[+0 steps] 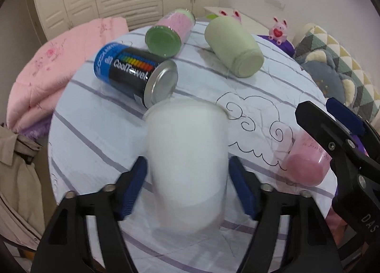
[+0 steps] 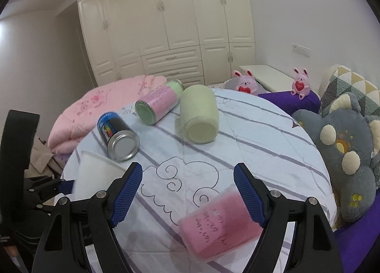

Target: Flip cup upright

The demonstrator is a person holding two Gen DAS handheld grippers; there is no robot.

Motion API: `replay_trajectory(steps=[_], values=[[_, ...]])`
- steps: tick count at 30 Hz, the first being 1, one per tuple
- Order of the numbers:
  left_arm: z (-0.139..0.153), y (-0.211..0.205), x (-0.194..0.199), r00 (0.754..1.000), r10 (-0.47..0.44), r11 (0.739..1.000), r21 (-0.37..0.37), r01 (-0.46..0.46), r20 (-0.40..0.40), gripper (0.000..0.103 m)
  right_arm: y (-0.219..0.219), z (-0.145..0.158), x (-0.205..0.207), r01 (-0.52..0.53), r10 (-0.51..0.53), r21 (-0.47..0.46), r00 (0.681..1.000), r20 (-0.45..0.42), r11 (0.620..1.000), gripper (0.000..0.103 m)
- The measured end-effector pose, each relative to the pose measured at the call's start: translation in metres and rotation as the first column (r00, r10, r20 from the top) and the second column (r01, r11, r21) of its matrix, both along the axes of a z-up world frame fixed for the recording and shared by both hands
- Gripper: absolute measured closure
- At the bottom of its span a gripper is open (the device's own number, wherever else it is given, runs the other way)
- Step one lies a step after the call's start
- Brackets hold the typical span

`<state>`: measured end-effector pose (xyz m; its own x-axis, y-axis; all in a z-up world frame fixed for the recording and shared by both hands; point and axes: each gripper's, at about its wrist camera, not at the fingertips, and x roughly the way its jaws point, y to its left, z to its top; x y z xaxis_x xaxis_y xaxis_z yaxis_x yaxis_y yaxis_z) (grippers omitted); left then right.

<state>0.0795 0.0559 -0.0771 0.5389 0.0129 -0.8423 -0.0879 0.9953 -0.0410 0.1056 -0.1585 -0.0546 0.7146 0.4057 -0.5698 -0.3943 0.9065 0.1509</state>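
Note:
A frosted white cup (image 1: 187, 161) stands between the blue pads of my left gripper (image 1: 187, 166), its wide rim at the top; it is blurred and the pads sit just off its sides. It shows at the left in the right wrist view (image 2: 92, 178). A pink translucent cup (image 2: 218, 223) lies on its side on the striped round table (image 2: 273, 144), partly under the right finger of my open right gripper (image 2: 187, 175). It also shows in the left wrist view (image 1: 306, 161).
A black and blue can (image 1: 135, 71), a pink and green can (image 1: 171, 33) and a pale green cup (image 1: 235, 47) lie on their sides at the table's far part. A pink quilt (image 1: 47, 71) lies left; plush toys (image 2: 344, 144) lie right.

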Motion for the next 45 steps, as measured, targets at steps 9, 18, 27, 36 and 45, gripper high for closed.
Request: replay_trajectory(steps=[9, 18, 27, 36, 45], values=[[0.005, 0.015, -0.014, 0.997, 0.013, 0.998, -0.056, -0.009, 0.074, 0.005, 0.013, 0.002, 0.001, 0.000, 0.000, -0.032, 1.000, -0.010, 0.999, 0.022], [0.025, 0.033, -0.045, 0.962, 0.017, 1.000, -0.006, -0.016, 0.272, 0.000, 0.022, 0.019, -0.015, 0.017, -0.015, -0.024, 0.998, 0.066, 1.000, 0.023], [0.025, 0.057, -0.059, 0.945, 0.044, 0.998, 0.038, -0.059, 0.323, 0.000, 0.047, 0.012, -0.012, -0.092, 0.093, 0.009, 0.995, -0.040, 0.996, 0.022], [0.017, 0.073, -0.060, 0.952, 0.032, 0.999, -0.007, -0.032, 0.305, 0.000, 0.070, -0.014, 0.011, -0.094, 0.116, 0.102, 0.963, -0.243, 0.990, 0.023], [0.008, 0.067, -0.050, 0.961, -0.034, 0.999, -0.022, 0.041, 0.273, 0.000, 0.099, -0.032, 0.034, -0.108, 0.143, 0.112, 0.916, -0.376, 0.988, 0.023]])
